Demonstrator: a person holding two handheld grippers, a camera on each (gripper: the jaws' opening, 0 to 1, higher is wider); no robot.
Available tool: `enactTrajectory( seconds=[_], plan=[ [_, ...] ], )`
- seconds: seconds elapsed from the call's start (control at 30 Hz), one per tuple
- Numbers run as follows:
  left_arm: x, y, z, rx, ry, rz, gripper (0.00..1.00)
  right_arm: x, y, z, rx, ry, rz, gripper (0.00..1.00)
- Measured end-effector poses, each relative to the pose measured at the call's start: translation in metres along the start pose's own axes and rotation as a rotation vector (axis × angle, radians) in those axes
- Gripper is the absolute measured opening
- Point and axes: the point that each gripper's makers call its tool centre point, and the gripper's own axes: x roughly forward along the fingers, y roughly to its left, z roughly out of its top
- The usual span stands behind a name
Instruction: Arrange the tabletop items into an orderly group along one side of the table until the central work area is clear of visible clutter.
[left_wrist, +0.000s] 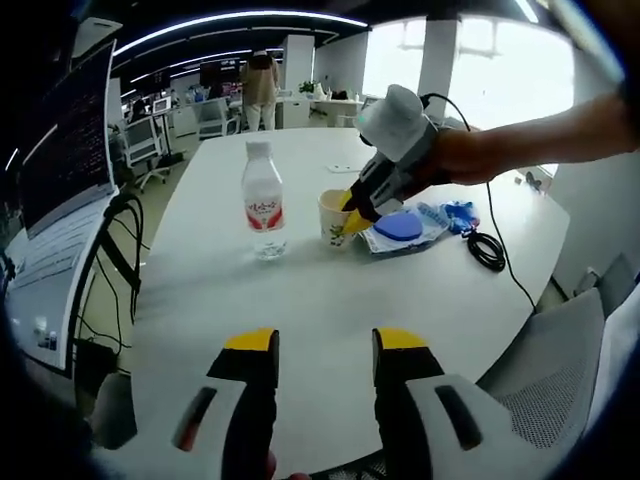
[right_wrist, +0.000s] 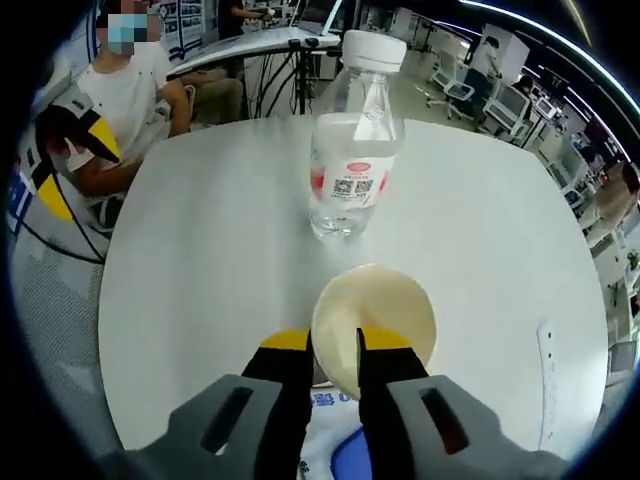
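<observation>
On the white counter (left_wrist: 300, 300), a paper cup (left_wrist: 335, 216) is standing just to the right of a water bottle (left_wrist: 263, 200), and the two are not touching. Right beside the cup, on its far right, a blue round thing (left_wrist: 398, 226) is lying on a flat packet (left_wrist: 420, 232), and a black cable (left_wrist: 487, 250) is curling a bit further right. All of these things are sitting close together toward the right and far part of the counter. The near part, in front of the left gripper (left_wrist: 325, 345), is bare. So I think the job is partly done: the things are gathering in one bunch, but the cup and bottle are maybe still needing a nudge into a neat row at the side.

The right gripper (right_wrist: 334, 343) is reaching in from the right side, with a bare arm (left_wrist: 540, 135) stretching out behind it. Its jaws are pinching the near wall of the cup, one jaw inside the rim and one outside. The jaws are almost closed, with just the thin cup wall between them. In the right gripper view, the cup is looking empty, and the bottle is standing upright just past it.

The left gripper is hanging low over the near edge of the counter, pointing at the bunch. Its jaws are spread apart and are holding nothing. A person (right_wrist: 130, 90) is sitting at the far left side of the counter.
</observation>
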Motion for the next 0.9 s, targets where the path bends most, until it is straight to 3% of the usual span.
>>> enactTrajectory(
  seconds=[0.53,0.9],
  plan=[
    [0.004,0.0,0.006,0.003,-0.012,-0.015,0.37,-0.019,0.004,0.011,-0.04,-0.017,-0.003,0.21],
    [0.012,0.0,0.016,-0.011,-0.028,-0.037,0.37,-0.047,0.003,0.013,0.04,-0.095,-0.02,0.23]
  ],
)
